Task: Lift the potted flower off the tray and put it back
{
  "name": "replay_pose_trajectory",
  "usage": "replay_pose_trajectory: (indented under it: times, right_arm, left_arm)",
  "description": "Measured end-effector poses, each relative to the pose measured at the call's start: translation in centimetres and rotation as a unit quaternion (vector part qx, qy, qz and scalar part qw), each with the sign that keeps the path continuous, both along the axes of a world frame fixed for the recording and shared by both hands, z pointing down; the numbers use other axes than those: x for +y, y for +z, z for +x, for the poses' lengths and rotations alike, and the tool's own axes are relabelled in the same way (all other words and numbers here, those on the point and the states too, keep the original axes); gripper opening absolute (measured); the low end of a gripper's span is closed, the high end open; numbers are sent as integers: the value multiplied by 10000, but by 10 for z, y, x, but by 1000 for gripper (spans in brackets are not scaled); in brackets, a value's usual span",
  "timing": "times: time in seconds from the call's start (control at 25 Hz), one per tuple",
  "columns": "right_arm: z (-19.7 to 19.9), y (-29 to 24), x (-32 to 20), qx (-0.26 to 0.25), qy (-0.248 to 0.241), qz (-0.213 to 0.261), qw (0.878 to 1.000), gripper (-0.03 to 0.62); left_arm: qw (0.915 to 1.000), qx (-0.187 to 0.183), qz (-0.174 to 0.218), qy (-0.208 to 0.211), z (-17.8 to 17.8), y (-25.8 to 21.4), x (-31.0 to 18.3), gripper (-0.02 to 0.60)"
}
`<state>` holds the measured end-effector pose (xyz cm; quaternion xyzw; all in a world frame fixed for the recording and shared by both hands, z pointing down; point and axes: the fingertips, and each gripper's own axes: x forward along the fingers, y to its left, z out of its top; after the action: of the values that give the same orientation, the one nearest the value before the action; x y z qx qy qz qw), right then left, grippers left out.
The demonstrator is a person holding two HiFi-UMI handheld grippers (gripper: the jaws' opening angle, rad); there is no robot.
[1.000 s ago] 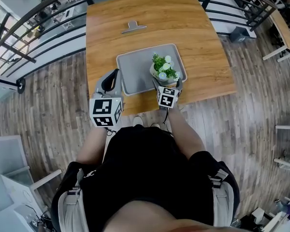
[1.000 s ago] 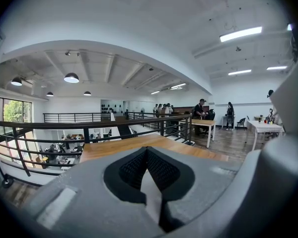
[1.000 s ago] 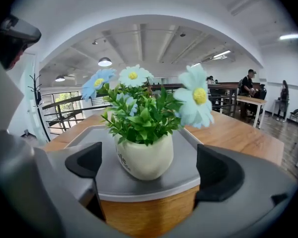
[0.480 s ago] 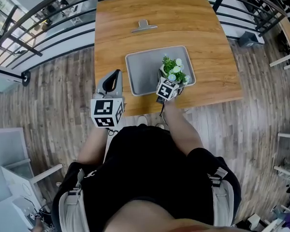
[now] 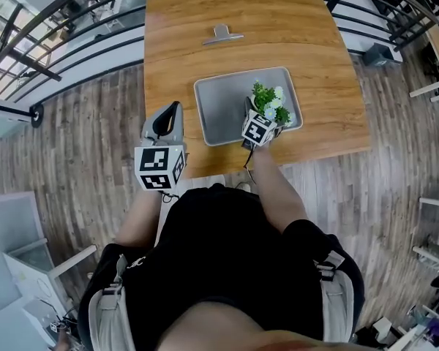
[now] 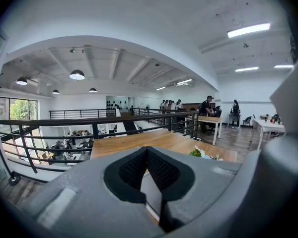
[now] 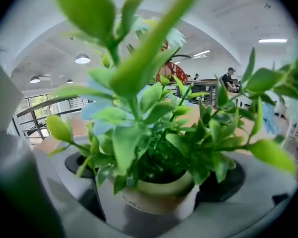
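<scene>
right gripper (image 5: 265, 120) clamps potted flower (image 5: 271, 101), near right corner of tray (image 5: 219, 104); likely next: lift straight (left gripper (image 5: 174, 114) closed, idle).

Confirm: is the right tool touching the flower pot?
Touching. In the right gripper view the flower pot sits between the jaws of the right tool, and both jaws press flush against its sides with no gap.

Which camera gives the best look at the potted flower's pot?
The right gripper view: the potted flower fills it, its pot clasped between the jaws of the right gripper. The head view shows it small, over the tray, pot mostly hidden behind the gripper. The left gripper view catches only a few leaves.
</scene>
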<state>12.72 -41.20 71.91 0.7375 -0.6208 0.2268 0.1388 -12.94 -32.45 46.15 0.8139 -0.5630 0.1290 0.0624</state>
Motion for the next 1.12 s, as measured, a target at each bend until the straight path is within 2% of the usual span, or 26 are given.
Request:
replay_pose_trajectory:
  times: [0.32, 0.44, 0.8, 1.12]
  right_arm:
    - [-1, 5, -6, 9, -807, -377, 9960, 580]
    - [1, -5, -4, 30, -989, -353, 9945, 580]
    - [2, -69, 0, 245, -1472, 158, 9887, 580]
    - [12, -174, 9, 343, -1538, 1002, 9824, 580]
  left_arm:
    - [9999, 125, 19, 110, 6, 4, -10, 15]
    - [9997, 162, 7, 171, 15, 7, -8, 15]
    - [9989, 301, 116, 349, 41, 2, -5, 15]
    - [9974, 459, 216, 512, 67, -5, -4, 15]
